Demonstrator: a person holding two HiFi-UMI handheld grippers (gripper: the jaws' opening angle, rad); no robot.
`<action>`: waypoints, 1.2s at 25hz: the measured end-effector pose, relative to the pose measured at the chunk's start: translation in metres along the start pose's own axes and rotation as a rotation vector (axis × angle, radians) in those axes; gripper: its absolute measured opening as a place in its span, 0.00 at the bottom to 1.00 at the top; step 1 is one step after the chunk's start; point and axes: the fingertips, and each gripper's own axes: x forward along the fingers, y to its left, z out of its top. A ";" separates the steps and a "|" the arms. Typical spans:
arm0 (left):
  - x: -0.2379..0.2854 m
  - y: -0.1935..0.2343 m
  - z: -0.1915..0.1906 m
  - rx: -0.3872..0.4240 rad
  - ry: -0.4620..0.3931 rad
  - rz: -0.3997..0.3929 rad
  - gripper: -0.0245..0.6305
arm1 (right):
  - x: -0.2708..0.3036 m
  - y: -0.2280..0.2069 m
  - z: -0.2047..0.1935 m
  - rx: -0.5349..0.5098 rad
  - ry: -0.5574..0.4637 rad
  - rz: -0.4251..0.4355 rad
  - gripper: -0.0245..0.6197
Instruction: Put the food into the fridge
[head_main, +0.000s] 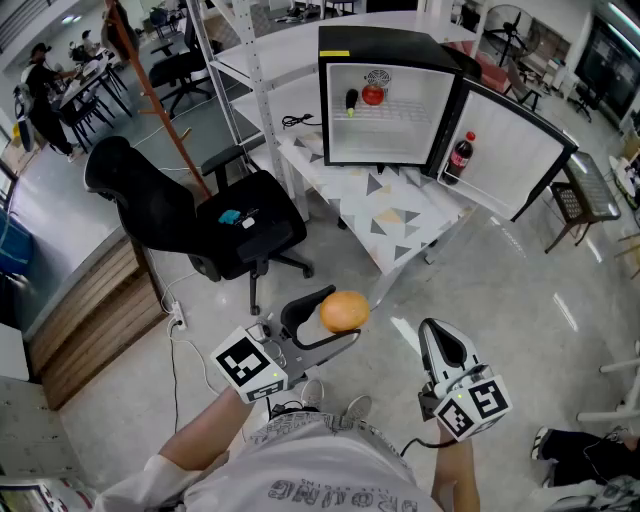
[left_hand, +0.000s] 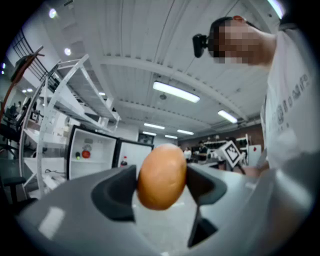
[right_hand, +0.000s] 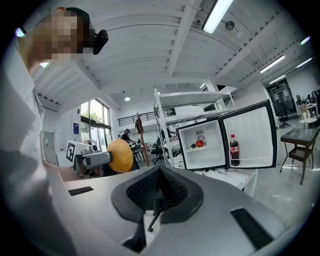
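Note:
An orange round fruit (head_main: 344, 311) is clamped between the pads of my left gripper (head_main: 338, 318), held in the air close to my body; in the left gripper view the fruit (left_hand: 162, 175) fills the gap between both jaws. My right gripper (head_main: 444, 345) is beside it at the right, shut with nothing in it; its pads meet (right_hand: 159, 195). The small black fridge (head_main: 390, 95) stands open on a low table, well ahead. Inside on a shelf lie a red tomato (head_main: 373, 95) and a dark small item (head_main: 351, 101). A cola bottle (head_main: 459, 158) stands in the door rack.
A black office chair (head_main: 200, 215) stands at the left between me and a white metal shelving unit (head_main: 250, 70). The patterned low table (head_main: 400, 215) carries the fridge. A cable (head_main: 175, 350) runs over the floor at my left. A person's shoes (head_main: 575, 450) show at the right.

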 end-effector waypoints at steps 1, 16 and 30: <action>0.000 0.000 -0.001 -0.001 0.001 -0.001 0.52 | 0.000 0.000 0.000 0.000 0.000 -0.001 0.04; 0.006 -0.003 -0.002 0.005 0.009 -0.004 0.52 | -0.002 -0.007 0.002 0.026 -0.012 -0.006 0.04; 0.030 -0.045 -0.006 0.023 0.013 0.047 0.52 | -0.043 -0.031 -0.001 0.032 -0.027 0.039 0.04</action>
